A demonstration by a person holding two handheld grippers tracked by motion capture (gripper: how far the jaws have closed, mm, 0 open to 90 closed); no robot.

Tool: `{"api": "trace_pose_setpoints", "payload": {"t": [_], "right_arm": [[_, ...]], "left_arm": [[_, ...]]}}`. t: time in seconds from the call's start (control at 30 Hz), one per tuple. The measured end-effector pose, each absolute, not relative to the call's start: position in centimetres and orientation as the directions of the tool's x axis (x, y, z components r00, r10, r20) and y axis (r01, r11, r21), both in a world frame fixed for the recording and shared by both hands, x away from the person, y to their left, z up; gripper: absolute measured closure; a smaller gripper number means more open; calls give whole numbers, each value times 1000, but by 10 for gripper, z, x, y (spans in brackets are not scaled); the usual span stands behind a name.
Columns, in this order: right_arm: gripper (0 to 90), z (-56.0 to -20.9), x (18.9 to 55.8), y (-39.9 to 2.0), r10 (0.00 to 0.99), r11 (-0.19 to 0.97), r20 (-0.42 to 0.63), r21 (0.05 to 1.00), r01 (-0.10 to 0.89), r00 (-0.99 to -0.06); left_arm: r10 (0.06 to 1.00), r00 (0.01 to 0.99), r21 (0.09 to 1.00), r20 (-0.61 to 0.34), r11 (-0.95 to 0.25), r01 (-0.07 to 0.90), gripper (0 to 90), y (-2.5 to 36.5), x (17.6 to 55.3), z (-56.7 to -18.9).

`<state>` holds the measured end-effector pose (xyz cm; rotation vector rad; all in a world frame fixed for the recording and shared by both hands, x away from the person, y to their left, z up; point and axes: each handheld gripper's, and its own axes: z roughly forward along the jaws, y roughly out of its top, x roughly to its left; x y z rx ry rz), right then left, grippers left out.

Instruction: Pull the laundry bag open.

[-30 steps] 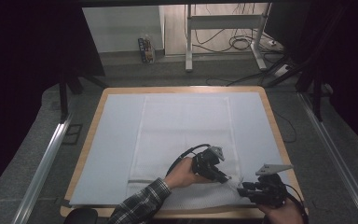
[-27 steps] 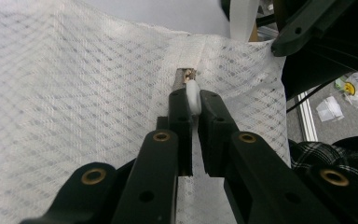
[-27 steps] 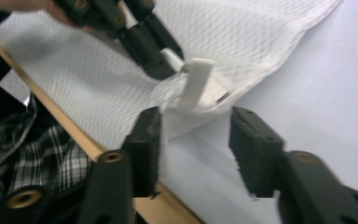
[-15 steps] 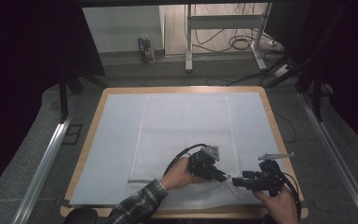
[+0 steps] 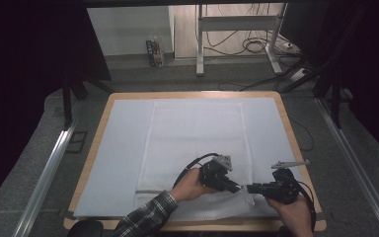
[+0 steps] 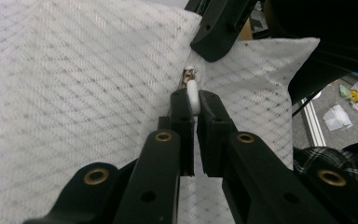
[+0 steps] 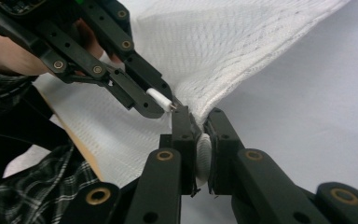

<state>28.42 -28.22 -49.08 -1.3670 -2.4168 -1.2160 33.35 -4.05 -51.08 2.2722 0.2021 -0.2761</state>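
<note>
While my left gripper (image 5: 237, 188) clamps a fold of the white mesh cloth (image 5: 197, 143) near the table's (image 5: 282, 109) near edge, my right gripper (image 5: 250, 188), just closed, pinches cloth beside it; open tabletop lies beyond.

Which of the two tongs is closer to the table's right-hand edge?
The right tongs, pinching the white towel near its front right corner. The left tongs grip the same bunched cloth just beside them, farther from the table's wooden right edge.

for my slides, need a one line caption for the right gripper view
Right gripper pinches a white mesh cloth while the left gripper grips a small white tab beside it.
</note>
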Motion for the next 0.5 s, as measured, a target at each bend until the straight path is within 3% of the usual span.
{"api": "trace_pose_setpoints", "payload": {"t": [0.5], "right_arm": [[847,-491,282,-279,703,295,405,582,758,-585]], "left_arm": [[69,957,709,-282,-657,256,877,-35,333,-515]]}}
